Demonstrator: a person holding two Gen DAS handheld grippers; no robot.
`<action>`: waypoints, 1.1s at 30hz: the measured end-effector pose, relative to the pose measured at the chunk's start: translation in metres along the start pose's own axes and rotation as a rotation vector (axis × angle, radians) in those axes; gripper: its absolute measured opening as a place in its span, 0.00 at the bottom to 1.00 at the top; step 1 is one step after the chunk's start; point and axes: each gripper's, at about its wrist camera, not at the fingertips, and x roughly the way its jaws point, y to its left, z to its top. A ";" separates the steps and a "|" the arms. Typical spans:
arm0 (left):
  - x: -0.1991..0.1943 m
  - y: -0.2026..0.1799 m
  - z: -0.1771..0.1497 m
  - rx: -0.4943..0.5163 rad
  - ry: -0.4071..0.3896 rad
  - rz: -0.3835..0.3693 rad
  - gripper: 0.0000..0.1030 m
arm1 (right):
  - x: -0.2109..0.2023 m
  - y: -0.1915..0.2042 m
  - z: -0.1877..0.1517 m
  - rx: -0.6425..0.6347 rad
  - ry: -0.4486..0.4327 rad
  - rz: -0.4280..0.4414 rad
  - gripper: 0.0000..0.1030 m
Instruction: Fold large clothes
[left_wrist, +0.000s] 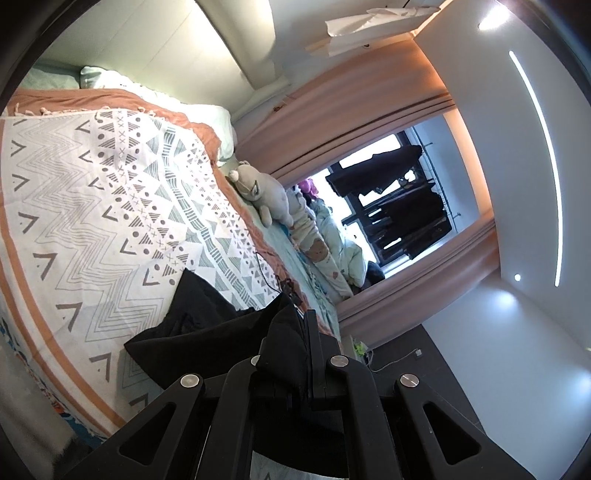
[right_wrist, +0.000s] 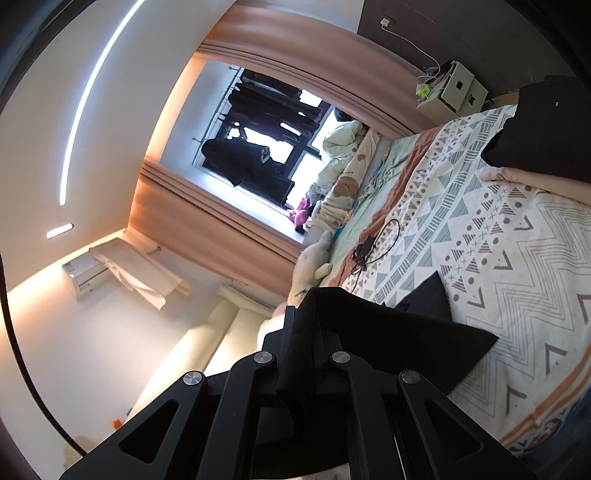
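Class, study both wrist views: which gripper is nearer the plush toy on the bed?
Right. The right gripper, shut on the black garment, has the plush toy just past its fingertips. From the left gripper it lies farther off, beyond the black cable.

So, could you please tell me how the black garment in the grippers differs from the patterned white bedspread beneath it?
The black garment is plain and dark; the patterned white bedspread bears grey zigzags and triangles with an orange border. The garment is lifted and pinched by the left gripper and right gripper; the bedspread lies flat. Both are fabric.
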 end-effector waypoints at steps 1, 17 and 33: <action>0.008 -0.003 0.003 0.005 -0.003 -0.001 0.04 | 0.006 0.000 0.003 0.006 -0.006 -0.001 0.04; 0.158 0.004 0.057 0.014 0.029 0.073 0.04 | 0.149 -0.021 0.047 0.075 -0.020 -0.054 0.05; 0.316 0.087 0.059 -0.041 0.138 0.213 0.04 | 0.269 -0.118 0.034 0.246 -0.041 -0.204 0.05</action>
